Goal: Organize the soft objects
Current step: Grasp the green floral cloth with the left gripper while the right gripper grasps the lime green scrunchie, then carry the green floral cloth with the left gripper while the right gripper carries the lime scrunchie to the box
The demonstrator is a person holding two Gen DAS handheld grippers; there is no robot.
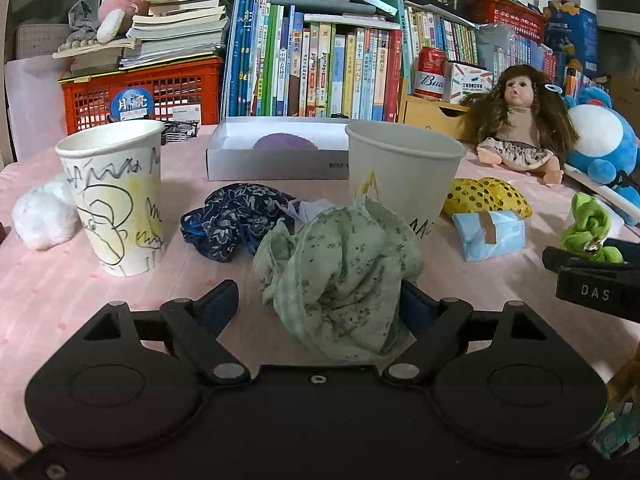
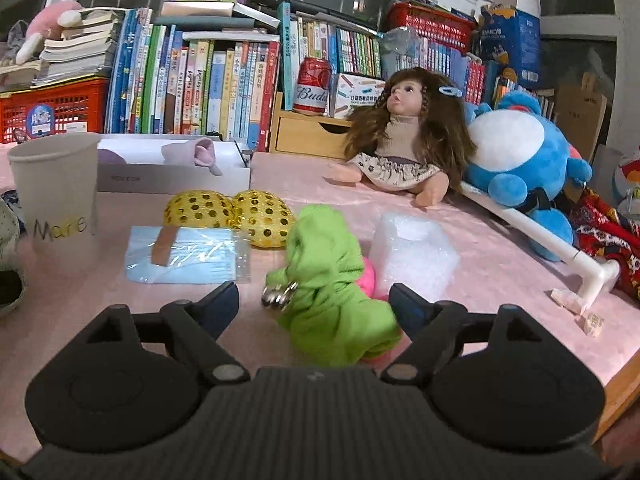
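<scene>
Left gripper (image 1: 320, 304) is standing wide open over the pink tabletop (image 1: 60, 300), and a crumpled pale green cloth (image 1: 344, 276) is sitting between its fingers, bunched against the right-hand one with clear space beside the left; the pads are not pressing on it. At eleven o'clock from that cloth a dark blue floral cloth (image 1: 236, 220) is lying in a heap. A scribbled paper cup (image 1: 116, 196) is standing upright at ten o'clock, a plain paper cup (image 1: 400, 172) at one o'clock, touching the green cloth's far edge. Straight ahead at twelve, an open white box (image 1: 276, 160) is showing something purple inside.

Over to the right gripper (image 2: 314, 304): also spread wide, gripping nothing, with a lime green plush (image 2: 328, 280) lying between the fingers, a metal clasp on its left side. A yellow sequined pouch (image 2: 232, 216) is resting at eleven o'clock, a blue packet (image 2: 188, 256) at ten. A doll (image 2: 404, 140) is sitting at one o'clock, leaning on a blue plush toy (image 2: 516, 160).
</scene>
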